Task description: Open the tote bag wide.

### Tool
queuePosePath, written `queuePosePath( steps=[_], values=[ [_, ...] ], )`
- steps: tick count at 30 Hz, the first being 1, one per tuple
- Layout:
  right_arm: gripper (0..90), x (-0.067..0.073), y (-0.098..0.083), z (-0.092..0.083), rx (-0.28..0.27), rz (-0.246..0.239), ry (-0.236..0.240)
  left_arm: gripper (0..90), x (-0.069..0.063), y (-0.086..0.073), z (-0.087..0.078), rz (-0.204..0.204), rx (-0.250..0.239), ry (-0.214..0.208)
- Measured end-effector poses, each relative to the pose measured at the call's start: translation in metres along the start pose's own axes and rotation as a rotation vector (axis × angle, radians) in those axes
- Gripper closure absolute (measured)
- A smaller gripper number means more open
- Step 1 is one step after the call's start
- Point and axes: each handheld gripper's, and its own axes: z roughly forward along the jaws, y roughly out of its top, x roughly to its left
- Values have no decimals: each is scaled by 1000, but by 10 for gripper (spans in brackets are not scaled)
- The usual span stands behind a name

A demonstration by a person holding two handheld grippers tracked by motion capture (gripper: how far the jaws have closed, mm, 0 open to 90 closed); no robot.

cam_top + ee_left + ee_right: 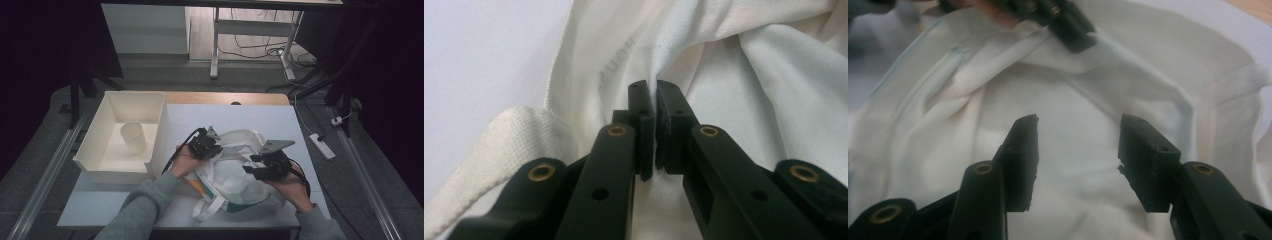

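1. A white cloth bag lies rumpled on the table, just right of the white bin (a cup stands inside it).
2. The left gripper, at the bag's side nearest the bin, pinches a fold of its fabric.
3. The right gripper, at the bag's side away from the bin, has its jaws spread, with nothing between them.
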Motion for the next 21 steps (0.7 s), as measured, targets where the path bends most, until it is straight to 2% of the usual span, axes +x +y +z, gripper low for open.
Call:
queuePosePath(
  steps=[4, 8, 11, 14, 15, 16, 17, 20, 21],
  values=[
    [453, 5, -9, -9, 21, -6, 45, 847, 0, 0, 0, -1, 0, -1],
    [409, 6, -20, -2, 81, -17, 130, 847, 0, 0, 0, 1, 0, 1],
    [389, 7, -26, 11, 132, -38, 120, 847, 0, 0, 0, 1, 2, 1],
    [416, 11, -31, 27, 197, -76, 98, 847, 0, 0, 0, 1, 2, 1],
    [439, 12, -32, 31, 208, -89, 93, 846, 0, 0, 0, 1, 3, 0],
    [498, 14, -34, 34, 228, -107, 89, 847, 0, 0, 0, 3, 3, 1],
    [616, 15, -35, 35, 234, -110, 86, 847, 0, 0, 0, 2, 4, 1],
    [893, 16, -39, 38, 230, -102, 109, 847, 1, 0, 0, 0, 4, -1],
    [893, 16, -41, 39, 240, -105, 109, 847, 1, 0, 0, 0, 3, -1]
  ],
)
